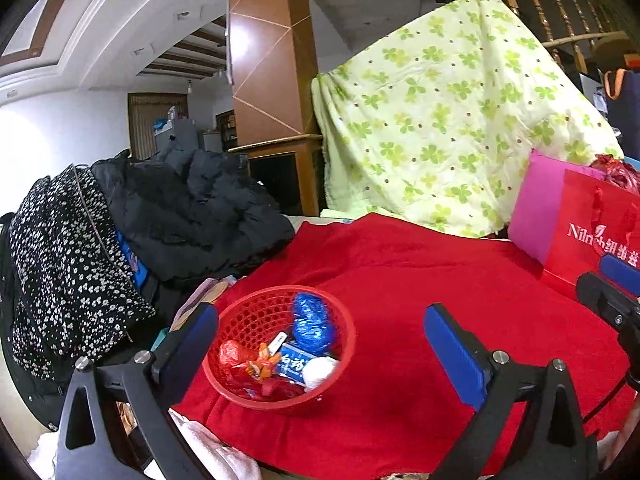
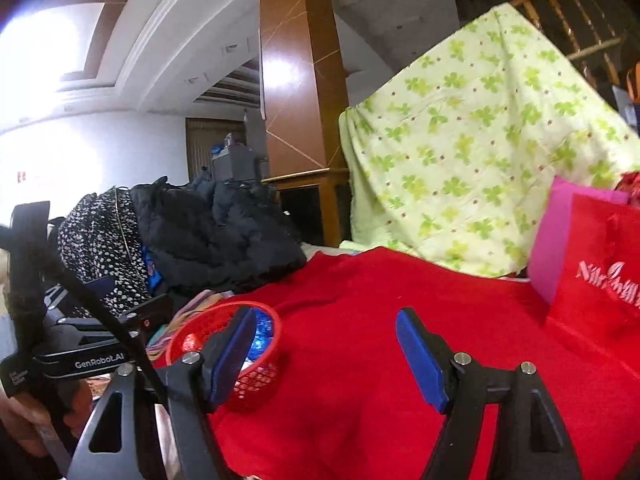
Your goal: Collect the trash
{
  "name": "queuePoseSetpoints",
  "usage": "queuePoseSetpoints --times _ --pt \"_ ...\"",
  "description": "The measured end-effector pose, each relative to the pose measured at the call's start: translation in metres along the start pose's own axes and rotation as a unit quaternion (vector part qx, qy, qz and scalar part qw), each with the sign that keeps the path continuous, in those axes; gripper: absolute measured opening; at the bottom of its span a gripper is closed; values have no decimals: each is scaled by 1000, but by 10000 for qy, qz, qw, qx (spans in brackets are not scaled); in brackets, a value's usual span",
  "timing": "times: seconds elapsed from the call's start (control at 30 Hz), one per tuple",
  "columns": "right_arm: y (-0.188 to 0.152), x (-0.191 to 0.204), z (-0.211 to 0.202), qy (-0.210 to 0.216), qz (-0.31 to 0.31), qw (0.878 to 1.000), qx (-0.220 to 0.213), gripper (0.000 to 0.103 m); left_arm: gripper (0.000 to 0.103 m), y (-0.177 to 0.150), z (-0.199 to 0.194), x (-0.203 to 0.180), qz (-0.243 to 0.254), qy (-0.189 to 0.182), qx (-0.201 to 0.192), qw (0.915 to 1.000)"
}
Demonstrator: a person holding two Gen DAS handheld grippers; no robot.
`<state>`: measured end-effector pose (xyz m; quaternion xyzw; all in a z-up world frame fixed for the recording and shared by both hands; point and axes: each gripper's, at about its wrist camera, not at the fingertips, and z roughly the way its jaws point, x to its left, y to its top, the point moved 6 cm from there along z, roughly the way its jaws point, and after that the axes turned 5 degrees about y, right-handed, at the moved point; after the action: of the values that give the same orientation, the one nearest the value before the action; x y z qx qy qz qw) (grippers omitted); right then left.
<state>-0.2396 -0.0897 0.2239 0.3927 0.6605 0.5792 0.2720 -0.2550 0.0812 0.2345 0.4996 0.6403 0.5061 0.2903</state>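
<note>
A red mesh basket (image 1: 340,320) sits on the red cloth (image 1: 420,272) and holds trash: a blue crumpled wrapper (image 1: 312,320), a red foil wrapper (image 1: 232,356), a blue-and-white packet (image 1: 290,362) and a white ball of paper (image 1: 318,372). My left gripper (image 1: 320,344) is open and empty, its fingers either side of the basket, just short of it. My right gripper (image 2: 324,356) is open and empty over the red cloth, right of the basket (image 2: 264,376). The basket is partly hidden behind its left finger (image 2: 230,356).
A black jacket (image 1: 192,208) and a black floral garment (image 1: 68,260) are piled at left. A green clover sheet (image 1: 460,120) drapes something behind. A red gift bag (image 1: 592,236) and pink bag (image 1: 536,204) stand at right. The left gripper's body (image 2: 80,360) shows at far left.
</note>
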Motion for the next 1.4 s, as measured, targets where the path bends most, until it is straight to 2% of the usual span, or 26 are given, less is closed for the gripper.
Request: queuePoseSetpoints --times 0.47,0.7,0.9,1.4 --pt "6 -33 -48 -463 51 9988 -133 77 102 4 -20 -38 215 -345 31 9992" --pt "-1 -61 -61 -738 235 9969 -101 77 102 -2 -21 -67 571 -348 78 9977" --pt "-5 -80 -73 -804 464 9956 -141 77 102 -8 -28 -92 751 -558 169 9955" --pt "-7 -105 -101 -1269 339 9911 -201 79 102 -12 -41 -135 897 -1044 377 9898"
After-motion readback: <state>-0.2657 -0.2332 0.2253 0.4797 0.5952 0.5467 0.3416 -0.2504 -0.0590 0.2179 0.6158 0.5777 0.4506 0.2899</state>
